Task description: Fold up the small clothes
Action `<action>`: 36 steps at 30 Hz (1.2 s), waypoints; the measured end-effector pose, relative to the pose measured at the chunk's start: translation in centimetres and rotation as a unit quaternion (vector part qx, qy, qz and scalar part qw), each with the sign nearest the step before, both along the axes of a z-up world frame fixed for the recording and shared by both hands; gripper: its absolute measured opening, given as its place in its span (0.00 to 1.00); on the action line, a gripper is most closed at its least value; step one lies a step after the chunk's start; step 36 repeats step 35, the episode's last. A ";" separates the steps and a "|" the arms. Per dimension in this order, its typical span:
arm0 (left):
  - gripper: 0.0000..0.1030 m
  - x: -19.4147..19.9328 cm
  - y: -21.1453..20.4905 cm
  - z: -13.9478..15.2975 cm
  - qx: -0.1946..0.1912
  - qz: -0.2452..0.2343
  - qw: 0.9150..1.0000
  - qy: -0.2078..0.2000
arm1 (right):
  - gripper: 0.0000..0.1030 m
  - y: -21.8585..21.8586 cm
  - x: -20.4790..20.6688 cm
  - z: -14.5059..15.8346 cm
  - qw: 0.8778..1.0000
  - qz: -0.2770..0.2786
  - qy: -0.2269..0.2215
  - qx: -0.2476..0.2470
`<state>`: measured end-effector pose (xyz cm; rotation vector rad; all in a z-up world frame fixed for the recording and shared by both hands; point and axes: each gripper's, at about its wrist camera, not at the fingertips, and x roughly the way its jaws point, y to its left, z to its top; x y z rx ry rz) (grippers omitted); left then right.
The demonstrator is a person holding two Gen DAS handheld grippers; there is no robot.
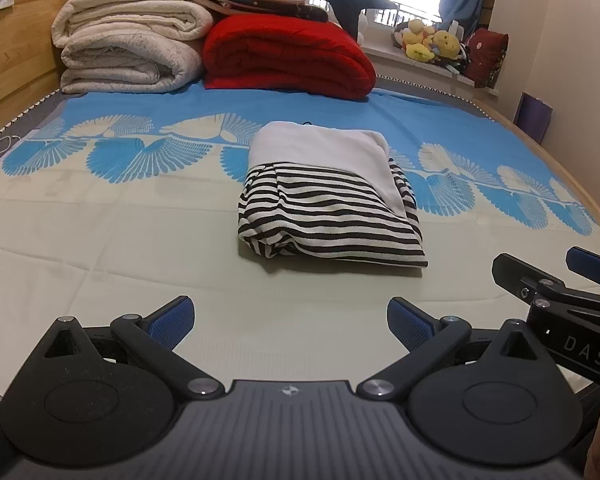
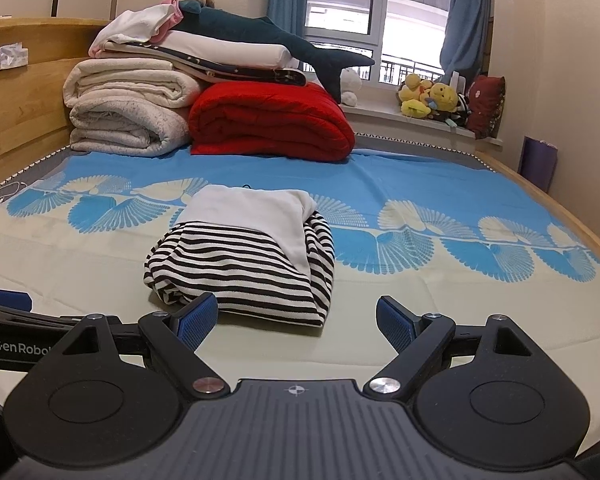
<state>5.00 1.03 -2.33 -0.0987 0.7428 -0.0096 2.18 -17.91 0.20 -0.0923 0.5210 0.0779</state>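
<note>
Striped black-and-white fabric with a plain white panel over its far part made up the folded garment (image 1: 324, 196), which lay as a compact bundle on the bed sheet (image 1: 100, 248), about at the line where the cream area met the blue fan print. In my left wrist view it sat ahead and slightly right of centre, well apart from my left gripper (image 1: 290, 324), whose jaws were spread wide with nothing between them, blue pads facing inward. My right gripper (image 2: 296, 320) was also spread and empty; its left pad (image 2: 198, 316) overlapped the near edge of the garment in that view, though I could not tell if it touched the cloth. Each gripper showed in the other's camera, at the lower right of the left view and the lower left of the right view, so the 2 tools were close beside each other at the near side of the bed. At the far end a red quilt (image 2: 272, 120) lay beside stacked cream blankets (image 2: 128, 112), with a dark plush shark (image 2: 276, 40) on top. Stuffed toys (image 2: 432, 98) sat on the windowsill to the far right.
</note>
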 end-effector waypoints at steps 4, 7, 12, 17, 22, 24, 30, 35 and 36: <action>0.99 0.0 0.0 0.0 0.000 0.000 1.000 0.000 | 0.85 0.0 0.0 -0.1 1.000 0.001 0.000 0.000; 0.99 0.0 0.0 0.0 0.000 0.000 1.000 0.000 | 0.85 0.0 0.0 -0.1 1.000 0.000 0.000 -0.001; 0.99 0.0 0.0 -0.1 0.000 -0.001 1.000 -0.001 | 0.85 -0.2 0.0 -0.2 1.000 0.001 0.001 0.000; 0.99 0.0 0.0 0.0 0.001 -0.001 1.000 0.000 | 0.85 -0.2 0.0 -0.2 1.000 0.001 0.001 0.000; 0.99 0.0 0.0 0.0 0.000 -0.001 1.000 0.000 | 0.85 -0.2 0.0 -0.2 1.000 0.001 0.001 0.000; 0.99 0.0 0.0 0.0 0.000 -0.001 1.000 0.000 | 0.85 -0.2 0.0 -0.2 1.000 0.001 0.002 0.000; 0.99 0.0 0.2 -0.3 -0.002 -0.001 1.000 0.002 | 0.85 -0.2 0.0 -0.2 1.000 0.001 0.002 0.000; 0.99 0.2 0.4 -0.6 0.002 -0.001 1.000 0.005 | 0.85 -0.3 0.0 -0.4 1.000 0.006 0.002 -0.001; 0.99 0.2 0.4 -0.6 0.002 -0.001 1.000 0.005 | 0.85 -0.3 0.0 -0.4 1.000 0.006 0.002 -0.001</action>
